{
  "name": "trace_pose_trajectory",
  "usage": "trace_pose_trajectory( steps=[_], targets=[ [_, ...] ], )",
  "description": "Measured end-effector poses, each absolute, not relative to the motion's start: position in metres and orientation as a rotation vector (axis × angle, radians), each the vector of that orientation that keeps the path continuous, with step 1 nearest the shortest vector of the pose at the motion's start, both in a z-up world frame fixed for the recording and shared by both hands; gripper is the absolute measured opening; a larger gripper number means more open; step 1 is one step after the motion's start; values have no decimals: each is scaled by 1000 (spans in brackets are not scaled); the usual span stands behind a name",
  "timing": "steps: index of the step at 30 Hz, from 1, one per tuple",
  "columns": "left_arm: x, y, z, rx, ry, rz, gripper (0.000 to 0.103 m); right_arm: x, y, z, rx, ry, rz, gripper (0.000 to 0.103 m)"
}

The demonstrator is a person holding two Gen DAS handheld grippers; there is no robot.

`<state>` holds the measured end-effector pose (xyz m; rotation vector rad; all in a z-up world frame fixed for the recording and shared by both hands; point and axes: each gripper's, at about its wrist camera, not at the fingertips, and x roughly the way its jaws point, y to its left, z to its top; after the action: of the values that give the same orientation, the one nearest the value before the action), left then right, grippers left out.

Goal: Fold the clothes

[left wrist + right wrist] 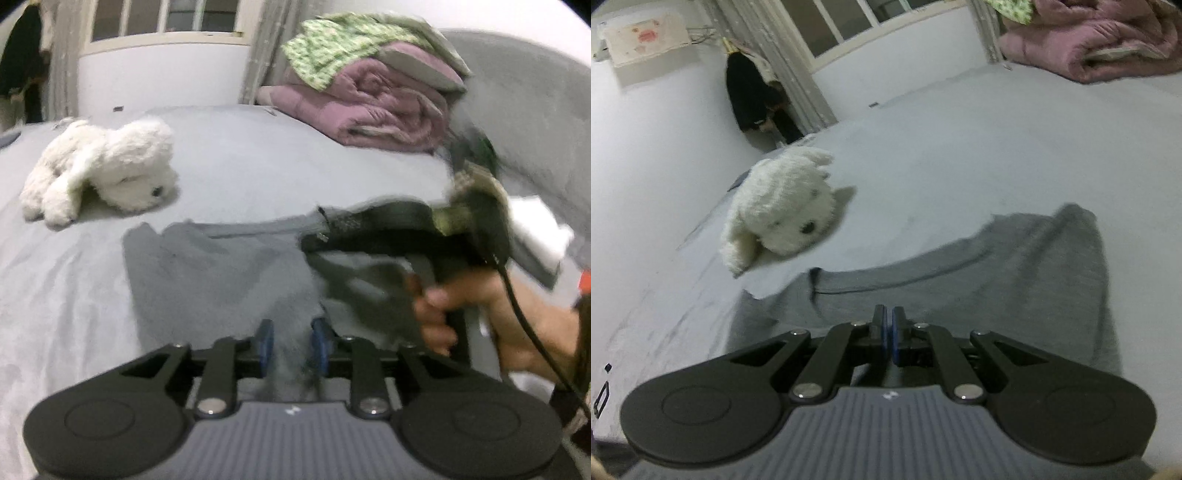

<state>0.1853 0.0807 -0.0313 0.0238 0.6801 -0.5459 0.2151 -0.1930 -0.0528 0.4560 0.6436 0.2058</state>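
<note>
**Grey garment pinched at two points on the bed**

A bed (229,155) covered in a pale grey sheet fills both views, running back to a white wall with a window (849,26) and grey curtains (783,55). At the far right of the bed sits a folded pile of pink quilt (376,107) with a green patterned cloth (332,48) on top. A dark garment (753,96) hangs by the curtain at the far left.

The grey garment (997,273) lies spread on the near part of the bed, its far edge curving across the sheet and its right end rumpled upward. A white plush dog (107,166) lies on the sheet beyond the garment's left end, apart from it.

In the left wrist view the left gripper (291,345) has its blue pads (266,343) standing a narrow way apart, with a bunched fold of the grey fabric rising between them; whether the pads press on it I cannot tell. To the right, blurred, the right gripper (317,243) reaches over the garment, held by a bare hand (443,314) with a black cable (524,317) trailing from it.

In the right wrist view the right gripper (888,332) has its pads together at the near edge of the garment; cloth between them is not clearly visible.
</note>
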Motion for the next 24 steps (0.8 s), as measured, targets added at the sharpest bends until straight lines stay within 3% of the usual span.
trace_pose_trajectory(
  steps=[2,6,7,8,13,17,24],
  targets=[
    [197,94,-26,-2,672,-526,36,213,-202,-53,509,649,218,13],
    [236,110,-25,-48,685,-456,36,209,-211,-50,585,660,272,19],
    [243,111,-28,-59,689,-444,36,208,-210,-50,593,666,283,34],
    [251,112,-30,-70,694,-432,35,207,-209,-50,600,671,295,42],
    [284,110,-48,-62,682,-330,34,210,-195,-54,570,690,329,39],
    [296,118,-59,-89,651,-197,35,214,-182,-60,510,696,333,13],
    [313,145,-74,-268,704,-191,36,213,-178,-67,470,677,335,8]
  ],
)
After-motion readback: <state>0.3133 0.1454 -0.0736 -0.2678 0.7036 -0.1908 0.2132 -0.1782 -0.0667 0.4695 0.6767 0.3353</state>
